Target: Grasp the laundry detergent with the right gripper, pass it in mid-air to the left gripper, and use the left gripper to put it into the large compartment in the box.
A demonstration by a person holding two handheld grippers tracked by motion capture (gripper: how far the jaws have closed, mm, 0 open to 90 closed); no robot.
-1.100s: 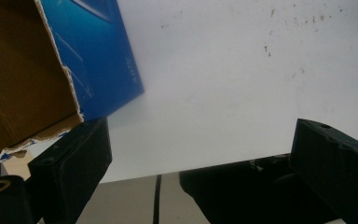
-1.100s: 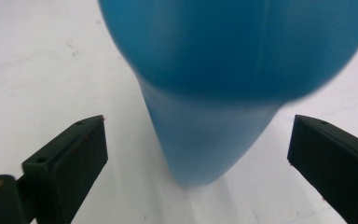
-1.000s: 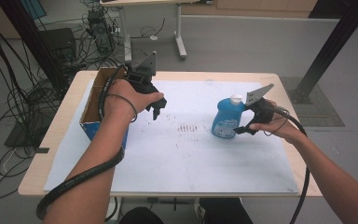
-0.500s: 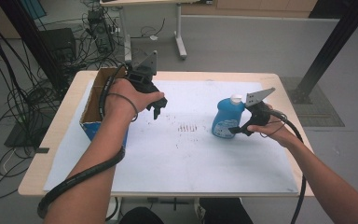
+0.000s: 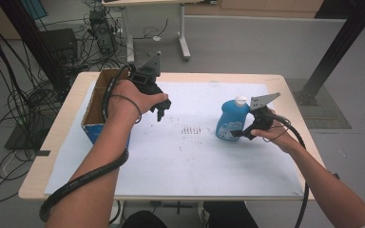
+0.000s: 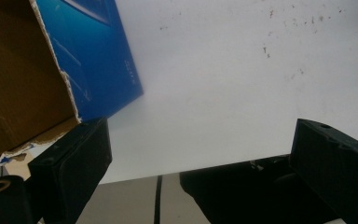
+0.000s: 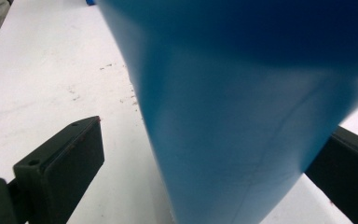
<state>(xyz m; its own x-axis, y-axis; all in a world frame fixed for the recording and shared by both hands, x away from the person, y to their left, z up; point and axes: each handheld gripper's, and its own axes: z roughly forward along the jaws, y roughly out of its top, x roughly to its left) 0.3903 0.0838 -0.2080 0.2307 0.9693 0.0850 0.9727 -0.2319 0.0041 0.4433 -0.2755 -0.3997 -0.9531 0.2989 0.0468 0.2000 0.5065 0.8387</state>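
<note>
The right gripper [image 5: 240,133] sits against the right side of the blue bottle [image 5: 231,120], its jaws spread wide with the bottle's body between them; in the right gripper view a gap shows at the left jaw. The bottle stands upright on the white sheet [image 5: 180,156]. Left of the bottle, the left gripper [image 5: 161,113] hangs wide open and empty, just right of the cardboard box [image 5: 95,102].

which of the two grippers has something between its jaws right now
The right gripper: its open jaws flank the blue bottle. The left gripper has open jaws with nothing between them, beside the cardboard box.
</note>
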